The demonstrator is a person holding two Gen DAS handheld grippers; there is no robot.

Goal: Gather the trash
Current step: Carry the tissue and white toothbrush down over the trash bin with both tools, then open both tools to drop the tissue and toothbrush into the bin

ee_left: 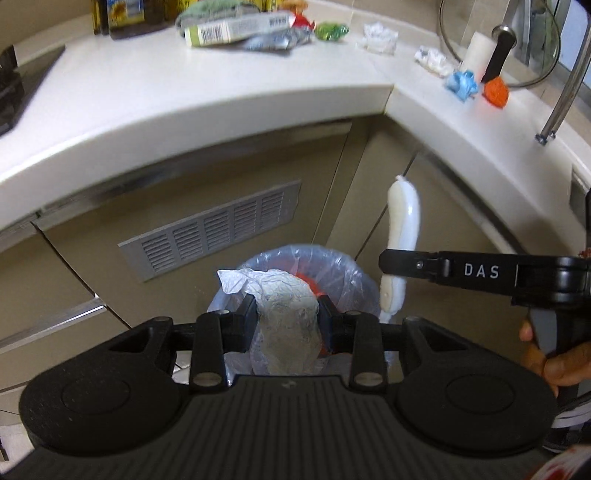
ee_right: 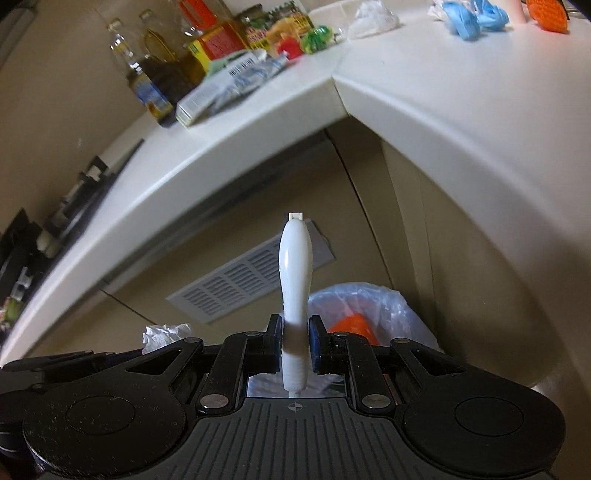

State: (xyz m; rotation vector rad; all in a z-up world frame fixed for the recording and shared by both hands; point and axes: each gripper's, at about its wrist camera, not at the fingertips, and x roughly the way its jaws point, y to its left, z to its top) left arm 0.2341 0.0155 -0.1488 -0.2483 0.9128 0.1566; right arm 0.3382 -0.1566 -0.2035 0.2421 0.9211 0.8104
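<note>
My left gripper (ee_left: 286, 319) is shut on a crumpled clear-white plastic wrapper (ee_left: 284, 314) and holds it right over the bin (ee_left: 354, 280), which has a clear liner and orange trash inside. My right gripper (ee_right: 293, 341) is shut on a white plastic handle-shaped piece (ee_right: 294, 273) that sticks up between its jaws; it also shows in the left wrist view (ee_left: 402, 218), just right of the bin. The bin shows in the right wrist view (ee_right: 388, 306) below and right of the gripper. The wrapper's edge (ee_right: 162, 334) peeks in at the left.
The white L-shaped counter (ee_left: 221, 96) carries more trash: a box (ee_left: 232, 31), green wrapper (ee_left: 330, 31), white paper wads (ee_left: 380, 37), blue (ee_left: 461, 85) and orange (ee_left: 495, 92) pieces. Bottles (ee_right: 147, 88) stand at the back. A vent grille (ee_left: 210, 232) sits in the cabinet behind the bin.
</note>
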